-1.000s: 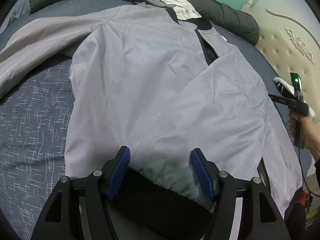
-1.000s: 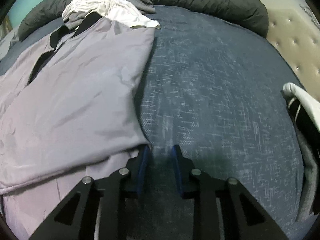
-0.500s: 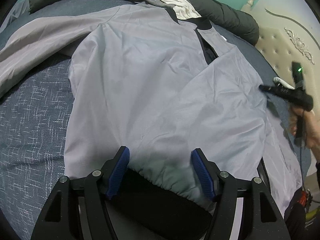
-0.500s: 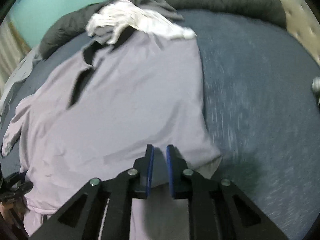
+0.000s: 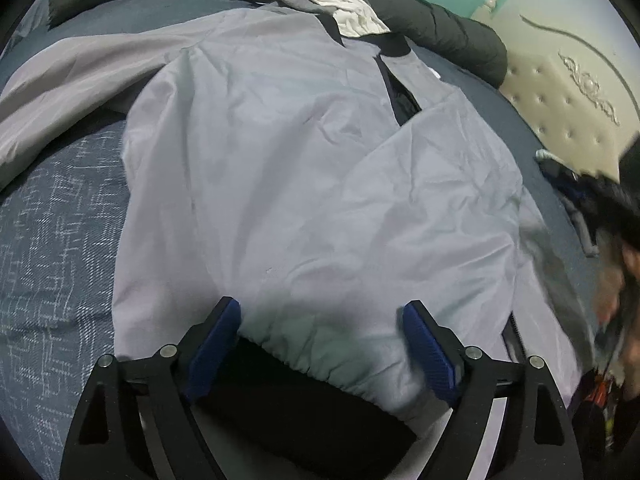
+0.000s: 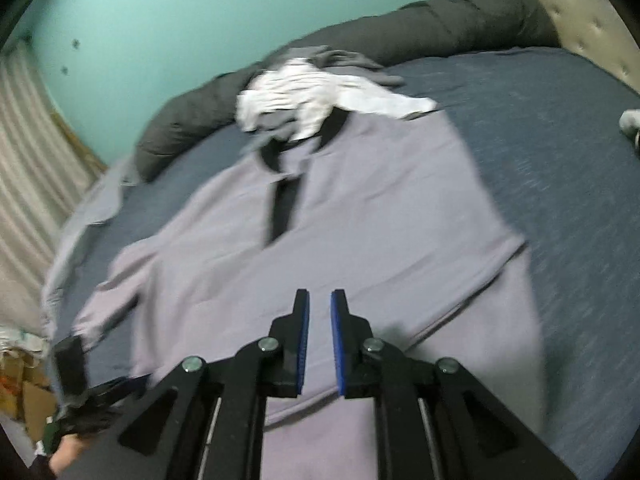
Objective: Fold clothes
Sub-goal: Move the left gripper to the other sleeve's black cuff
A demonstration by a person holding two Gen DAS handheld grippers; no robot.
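Observation:
A light grey jacket (image 5: 304,168) with a black collar and zip lies spread on the bed, one side folded over its front; it also shows in the right wrist view (image 6: 360,208). My left gripper (image 5: 320,320) is open and empty, its blue pads (image 5: 216,340) over the jacket's elastic hem. My right gripper (image 6: 319,308) hovers above the jacket's lower middle, jaws nearly together with a narrow gap and nothing between them. It shows blurred at the right edge of the left wrist view (image 5: 612,216). The left gripper shows at lower left of the right wrist view (image 6: 76,392).
The bed has a dark blue sheet (image 6: 560,160). A rolled dark duvet (image 6: 460,28) lies along the far edge, with white and grey clothes (image 6: 320,96) heaped by the jacket's collar. A padded headboard (image 5: 560,96) is at right; a curtain (image 6: 28,168) and teal wall lie beyond.
My right gripper has risen and swung left from the bare sheet beside the jacket to above the jacket, its jaws staying nearly together. My left gripper has stayed at the hem, open.

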